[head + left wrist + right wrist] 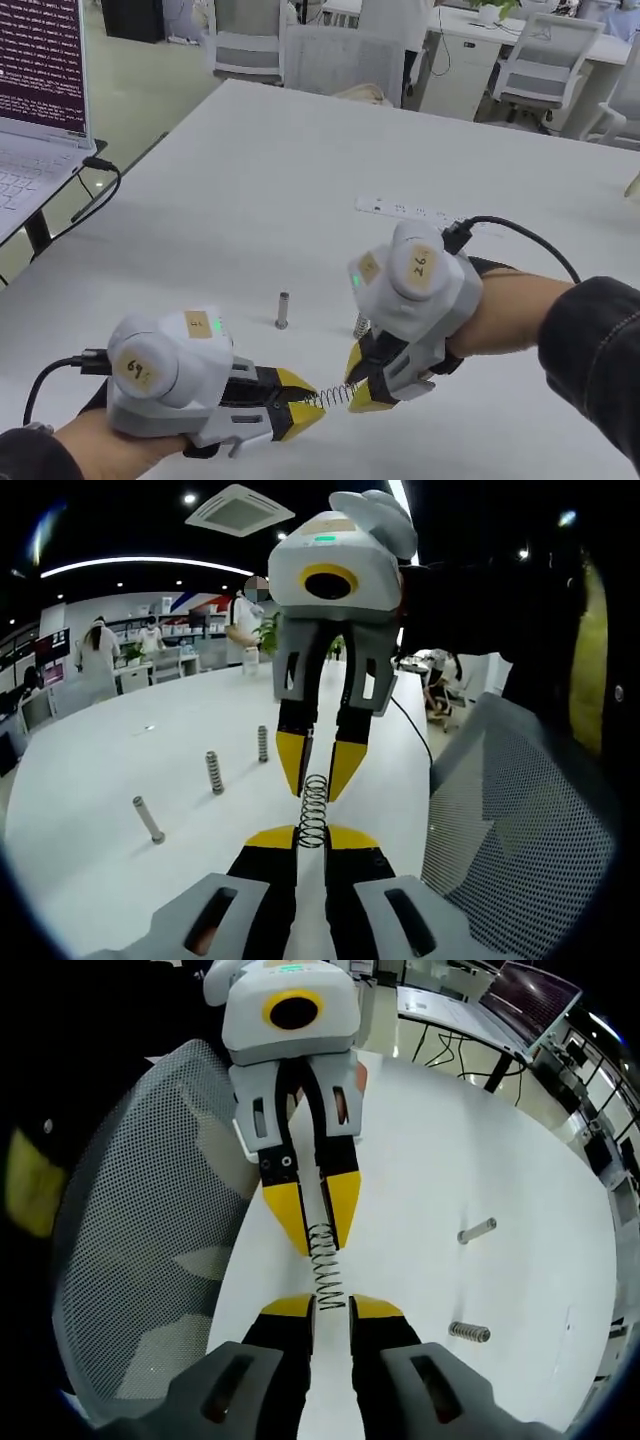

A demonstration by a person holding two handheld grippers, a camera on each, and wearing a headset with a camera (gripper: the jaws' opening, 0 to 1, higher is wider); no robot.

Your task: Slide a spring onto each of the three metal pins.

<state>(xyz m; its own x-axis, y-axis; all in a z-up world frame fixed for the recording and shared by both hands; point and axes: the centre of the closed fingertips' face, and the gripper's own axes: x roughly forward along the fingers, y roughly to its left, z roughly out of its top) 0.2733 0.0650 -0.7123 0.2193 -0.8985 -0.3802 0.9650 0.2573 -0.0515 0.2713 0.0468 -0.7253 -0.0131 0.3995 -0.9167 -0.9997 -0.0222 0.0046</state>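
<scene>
Clenched on opposite ends of horizontal spring: left claw, right claw. Note bare pin upright on worktop, beyond spring, left claw's side.

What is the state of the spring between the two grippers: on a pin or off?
Off. The spring hangs between the left gripper and right gripper, an end in each; the bare pin stands apart.

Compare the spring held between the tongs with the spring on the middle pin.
The held spring hangs in the air, gripped at each end by the left tongs and right tongs; the pin spring stands upright on the table. The held spring's coils look wider apart. Both are metal coils.
</scene>
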